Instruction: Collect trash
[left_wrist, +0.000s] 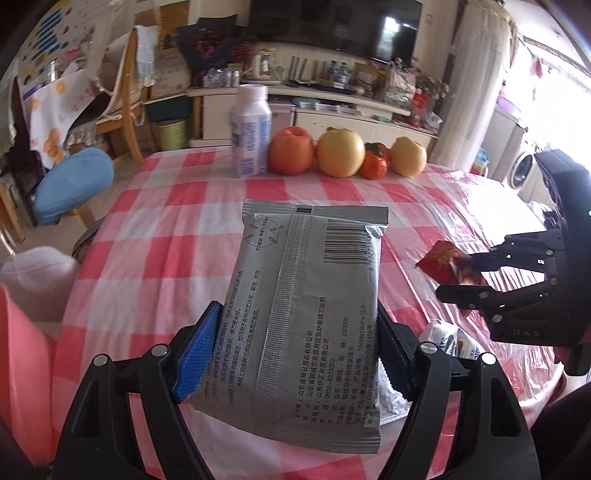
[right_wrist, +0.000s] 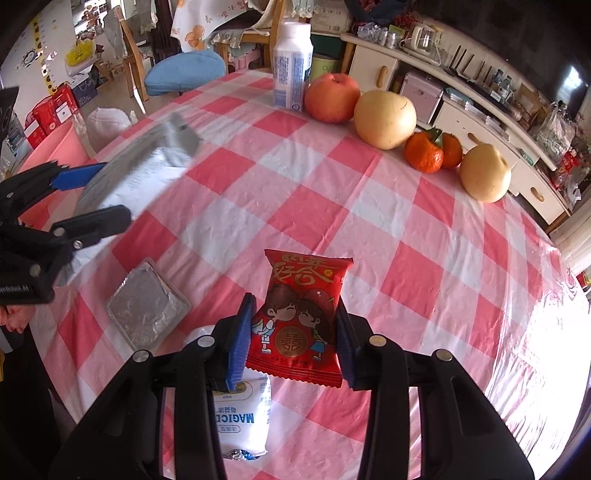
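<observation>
The grey wet-wipe packet sits clamped between the blue pads of the left gripper, jaws standing wide because the packet is broad. Its long axis runs straight out from the claw, sealed end farthest away, and it is lifted clear of the checked tablecloth. The red snack wrapper is pinched across its width in the right gripper, jaws about half open, its long axis likewise pointing forward and up from the fingers, off the cloth.

The move to come turns on where the pink bin lies: from the right claw it is far out to the left, beyond the table edge and past the left gripper. So the left hand is the nearer one by a good margin, and its packet probably goes first (a judgement only). What the bin holds cannot be seen.

Under and just behind the right claw lie a white sachet and, to its forward left, a flat foil packet, both still on the cloth. Well ahead of both claws, along the far edge, stand a white bottle and a row of fruit, which look like keepers, not trash.
</observation>
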